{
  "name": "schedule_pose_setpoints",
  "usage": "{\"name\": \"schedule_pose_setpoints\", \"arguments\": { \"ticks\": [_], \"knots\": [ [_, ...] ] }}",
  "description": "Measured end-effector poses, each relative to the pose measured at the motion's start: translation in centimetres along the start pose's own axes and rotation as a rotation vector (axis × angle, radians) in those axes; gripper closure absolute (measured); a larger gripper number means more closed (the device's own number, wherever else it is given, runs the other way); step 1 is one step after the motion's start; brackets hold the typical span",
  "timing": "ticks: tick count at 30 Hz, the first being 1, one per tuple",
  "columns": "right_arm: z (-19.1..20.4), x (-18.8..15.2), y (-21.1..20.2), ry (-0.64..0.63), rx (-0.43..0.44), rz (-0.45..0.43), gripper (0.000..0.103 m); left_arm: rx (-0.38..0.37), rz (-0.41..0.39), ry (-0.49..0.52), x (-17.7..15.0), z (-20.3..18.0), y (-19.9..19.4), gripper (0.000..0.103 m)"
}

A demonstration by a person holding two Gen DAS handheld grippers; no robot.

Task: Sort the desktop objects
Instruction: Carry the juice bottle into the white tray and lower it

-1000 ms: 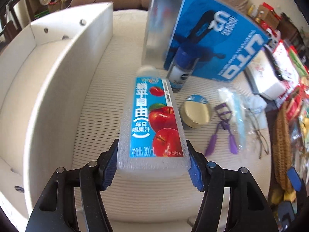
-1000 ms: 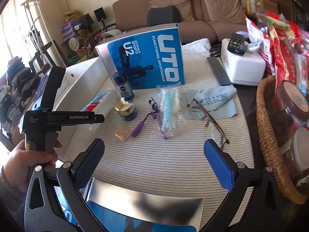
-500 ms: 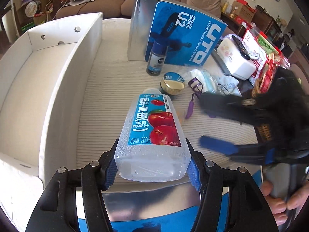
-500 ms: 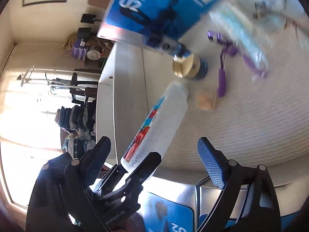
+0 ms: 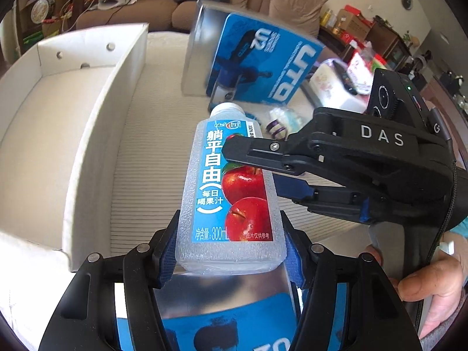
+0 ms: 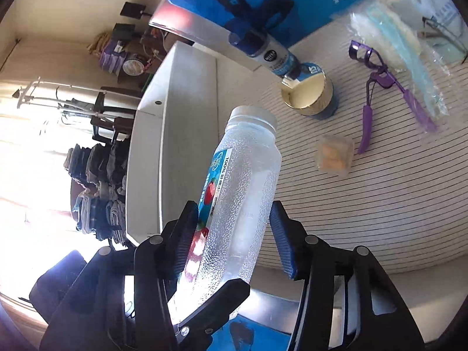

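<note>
A: Left gripper (image 5: 231, 245) first. Its blue pads (image 5: 168, 251) clamp the base of the juice bottle (image 5: 231, 187) from both sides, firm grip, bottle lifted clear of the striped mat (image 5: 146, 181).

B: Agreed. The bottle is clear plastic with a blue label showing red apples, and its white cap (image 5: 226, 109) points away from the camera. Its bottom end sits right between the left fingers.

A: Right gripper (image 6: 231, 234): its jaws are closing, with the bottle's midsection between them. In the right wrist view the left-hand pad (image 6: 187, 234) looks to be against the label side, while the other pad (image 6: 280, 234) stands just off the clear side, a thin gap.

B: So it is not yet squeezing on both sides. From the left wrist view the right gripper comes in from the right, crossing the bottle above the left gripper's hold. A hand (image 5: 433, 286) holds its handle.

A: Surroundings, quick: white tray (image 5: 87, 134) to the left of the bottle, blue box (image 5: 263, 64) standing behind.

B: On the mat beyond the bottle: gold-lidded jar (image 6: 310, 93), purple eyelash curler (image 6: 371, 93), small tan packet (image 6: 335, 155). All well apart from both grippers.
</note>
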State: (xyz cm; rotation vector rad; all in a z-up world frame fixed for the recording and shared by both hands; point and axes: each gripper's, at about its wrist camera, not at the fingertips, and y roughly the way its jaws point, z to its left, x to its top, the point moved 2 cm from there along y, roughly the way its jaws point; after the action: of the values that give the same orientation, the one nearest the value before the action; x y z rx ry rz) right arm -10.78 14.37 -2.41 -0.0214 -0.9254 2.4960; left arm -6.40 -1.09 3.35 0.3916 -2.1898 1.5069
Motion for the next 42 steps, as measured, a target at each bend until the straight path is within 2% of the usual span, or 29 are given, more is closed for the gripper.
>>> {"name": "schedule_pose_setpoints", "arguments": {
  "ticks": [5, 9, 13, 19, 24, 28, 34, 39, 42],
  "knots": [
    [5.1, 0.4, -3.7, -0.042, 0.06, -0.054, 0.059, -0.044, -0.063, 0.019, 1.9, 0.5, -4.8, 0.041],
    [11.3, 1.0, -3.4, -0.122, 0.071, -0.059, 0.062, -0.088, -0.092, 0.012, 3.8, 4.3, -8.5, 0.041],
    [16.5, 0.7, 0.9, -0.155, 0.086, -0.01, 0.062, -0.043, -0.095, -0.007, 4.5, 10.2, -11.0, 0.041],
    [21.2, 0.3, 12.7, -0.138, 0.095, 0.091, 0.062, 0.055, -0.036, -0.061, 5.3, 20.0, -11.1, 0.04],
    [21.5, 0.4, 21.7, -0.085, 0.094, 0.17, 0.062, 0.108, 0.043, -0.119, 6.3, 26.9, -8.9, 0.04],
    [21.0, 0.5, 25.7, -0.042, 0.1, 0.198, 0.062, 0.121, 0.087, -0.145, 6.8, 29.8, -7.5, 0.041],
    [20.0, 0.6, 29.3, -0.003, 0.088, 0.24, 0.063, 0.166, 0.155, -0.132, 6.7, 31.7, -5.9, 0.04],
    [19.7, 0.3, 31.7, 0.004, 0.046, 0.281, 0.064, 0.274, 0.211, -0.069, 6.5, 31.8, -5.2, 0.04],
    [19.4, 0.0, 32.8, 0.007, 0.022, 0.306, 0.07, 0.342, 0.229, -0.034, 6.5, 31.9, -5.0, 0.04]
  ]
}}
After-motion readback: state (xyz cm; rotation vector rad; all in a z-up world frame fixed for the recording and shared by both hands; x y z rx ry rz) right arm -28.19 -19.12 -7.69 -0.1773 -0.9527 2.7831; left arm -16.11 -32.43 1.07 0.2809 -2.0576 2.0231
